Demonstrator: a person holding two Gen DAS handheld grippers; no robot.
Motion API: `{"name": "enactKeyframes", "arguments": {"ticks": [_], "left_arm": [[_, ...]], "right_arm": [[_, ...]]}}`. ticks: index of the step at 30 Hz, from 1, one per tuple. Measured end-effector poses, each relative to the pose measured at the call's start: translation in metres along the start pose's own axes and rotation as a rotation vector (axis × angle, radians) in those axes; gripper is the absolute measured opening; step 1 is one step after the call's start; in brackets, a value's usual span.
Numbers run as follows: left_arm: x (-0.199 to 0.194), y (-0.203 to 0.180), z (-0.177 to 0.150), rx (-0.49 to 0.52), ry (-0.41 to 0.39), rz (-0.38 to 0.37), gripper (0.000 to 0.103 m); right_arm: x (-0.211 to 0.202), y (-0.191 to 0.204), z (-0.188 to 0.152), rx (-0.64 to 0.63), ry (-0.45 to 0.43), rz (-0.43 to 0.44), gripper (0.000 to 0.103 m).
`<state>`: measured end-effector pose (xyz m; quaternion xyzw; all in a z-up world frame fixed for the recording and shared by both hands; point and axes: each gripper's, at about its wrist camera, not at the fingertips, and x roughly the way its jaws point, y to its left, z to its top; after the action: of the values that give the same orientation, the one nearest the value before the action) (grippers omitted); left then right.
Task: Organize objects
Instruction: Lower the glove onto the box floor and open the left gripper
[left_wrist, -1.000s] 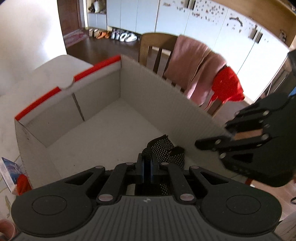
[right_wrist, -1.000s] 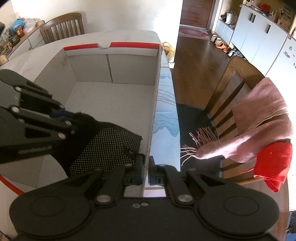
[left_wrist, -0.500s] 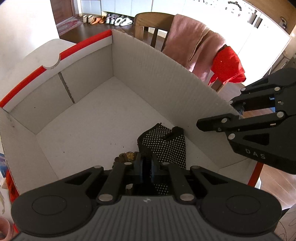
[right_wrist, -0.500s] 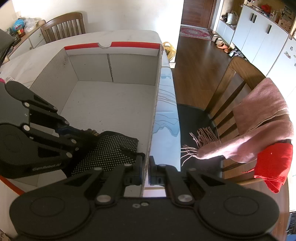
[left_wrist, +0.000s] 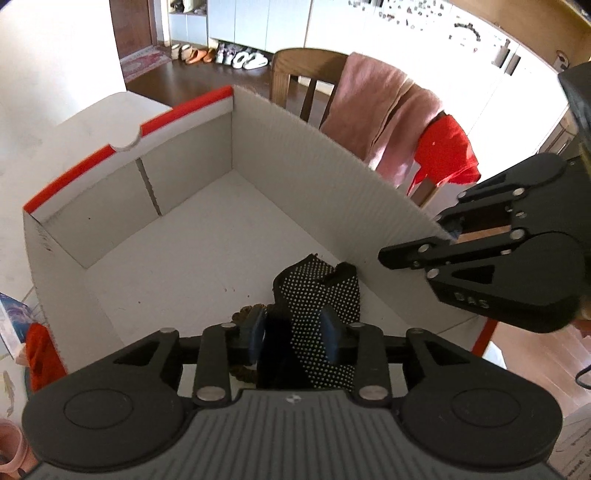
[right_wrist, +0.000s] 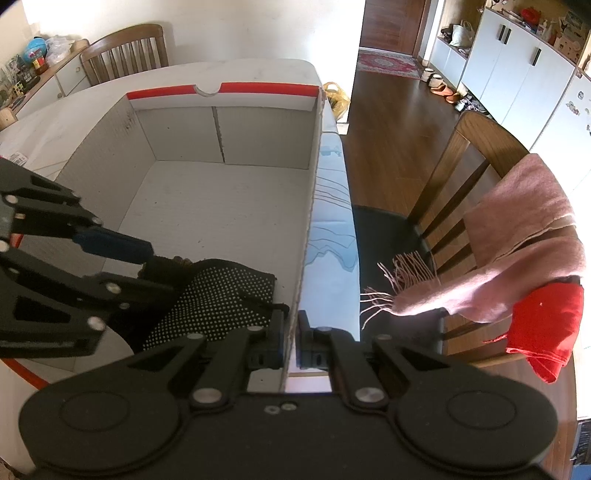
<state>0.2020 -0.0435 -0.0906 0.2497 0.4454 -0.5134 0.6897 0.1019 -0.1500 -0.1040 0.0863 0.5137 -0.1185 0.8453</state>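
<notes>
A white cardboard box (left_wrist: 295, 177) with a red rim stands on the table. A black fabric piece with white dots (left_wrist: 321, 295) lies on the box floor at the near right corner. My left gripper (left_wrist: 291, 334) is right over it. Its jaws are opening, and the fabric sits loosely between the blue pads (left_wrist: 255, 334). In the right wrist view the same fabric (right_wrist: 221, 295) spreads out from under my left gripper (right_wrist: 159, 269). My right gripper (right_wrist: 291, 347) is shut on the box's right wall (right_wrist: 310, 206), and in the left wrist view that gripper (left_wrist: 443, 236) clamps the wall's top edge.
A brown braided item (left_wrist: 245, 314) lies under the left finger. A wooden chair (right_wrist: 476, 155) beside the table carries a pink scarf (right_wrist: 517, 240) and a red cloth (right_wrist: 546, 325). A blue-patterned sheet (right_wrist: 332, 221) runs along the box's outer right side. A red item (left_wrist: 40, 350) lies outside the left wall.
My left gripper lowered the dotted fabric into the box and its jaws have parted, leaving the fabric on the floor. The right gripper kept its hold on the box wall.
</notes>
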Motion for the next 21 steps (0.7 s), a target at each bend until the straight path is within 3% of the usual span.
{"name": "enactKeyframes", "arguments": {"ticks": [2, 5, 6, 10, 21], "left_arm": [[-0.006, 0.000, -0.001, -0.004, -0.011, 0.001, 0.033], [-0.017, 0.000, -0.003, -0.014, -0.038, 0.001, 0.059], [-0.022, -0.001, -0.004, -0.013, -0.053, 0.002, 0.063], [-0.040, 0.000, -0.009, -0.017, -0.090, 0.002, 0.063], [-0.102, 0.023, -0.033, -0.090, -0.225, 0.058, 0.083]], "right_arm": [[0.000, 0.001, 0.000, -0.002, 0.001, -0.002, 0.005], [0.000, 0.001, 0.001, 0.000, 0.002, -0.002, 0.005], [0.000, 0.001, 0.001, 0.001, 0.003, -0.002, 0.005], [-0.001, 0.002, 0.002, -0.002, 0.006, -0.007, 0.005], [0.000, 0.006, 0.002, -0.010, 0.017, -0.027, 0.004]]}}
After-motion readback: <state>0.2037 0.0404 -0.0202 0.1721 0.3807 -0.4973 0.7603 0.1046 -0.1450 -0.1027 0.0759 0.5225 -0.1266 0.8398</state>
